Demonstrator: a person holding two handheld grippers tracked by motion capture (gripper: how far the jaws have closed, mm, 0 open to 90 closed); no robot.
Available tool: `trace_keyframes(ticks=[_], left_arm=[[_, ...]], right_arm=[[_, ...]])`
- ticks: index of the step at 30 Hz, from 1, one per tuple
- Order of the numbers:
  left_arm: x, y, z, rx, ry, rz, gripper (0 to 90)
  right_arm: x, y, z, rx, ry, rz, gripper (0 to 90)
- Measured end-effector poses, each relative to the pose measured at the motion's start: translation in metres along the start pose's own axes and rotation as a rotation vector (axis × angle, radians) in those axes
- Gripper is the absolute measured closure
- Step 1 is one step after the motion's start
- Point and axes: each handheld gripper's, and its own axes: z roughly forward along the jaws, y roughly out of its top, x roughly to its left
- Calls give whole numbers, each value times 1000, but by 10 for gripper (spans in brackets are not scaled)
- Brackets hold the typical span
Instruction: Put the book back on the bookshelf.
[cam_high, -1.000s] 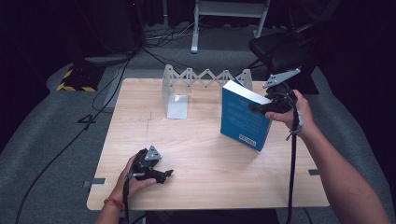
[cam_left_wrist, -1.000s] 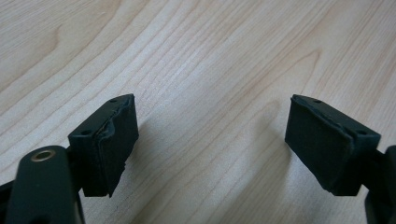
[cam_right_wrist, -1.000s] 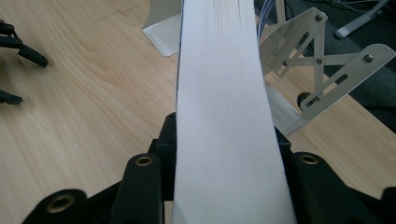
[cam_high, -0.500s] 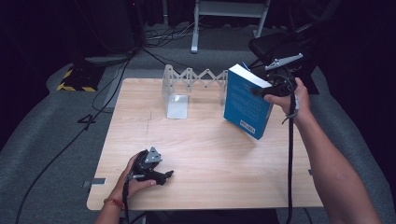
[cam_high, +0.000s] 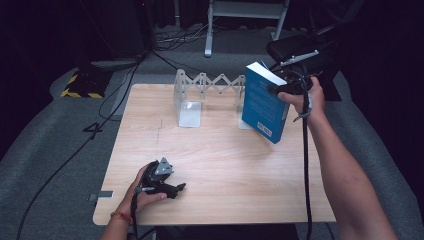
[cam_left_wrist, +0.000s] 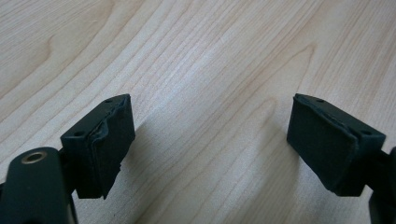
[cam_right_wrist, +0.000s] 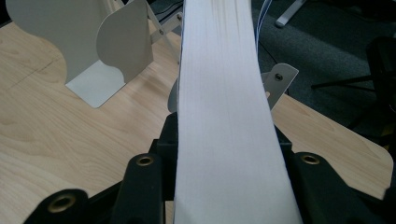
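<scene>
Item: blue book, pinched by right tool, above bookend rack; lower upright between plates. Left tool spread, empty, on bench.

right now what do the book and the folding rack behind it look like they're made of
Book: paper with a glossy blue card cover, judging by the white page block between the right gripper's jaws. Folding rack: likely thin sheet metal, painted matt pale grey, with riveted zigzag links.
</scene>
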Motion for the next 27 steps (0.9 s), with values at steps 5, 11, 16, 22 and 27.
trace_keyframes(ticks=[5,11,16,22,27], left_arm=[[0,0,0,-1,0,0,155],[0,0,0,0,-6,6,155],[0,0,0,0,-6,7,155],[0,-1,-1,1,-13,15,155],[0,-1,-1,2,-15,16,155]], right_arm=[[-1,6,10,-7,-15,19,618],[-2,14,20,-19,-29,43,617],[2,22,31,-15,-58,45,617],[0,25,41,-35,-81,73,617],[-1,24,49,-51,-93,94,616]])
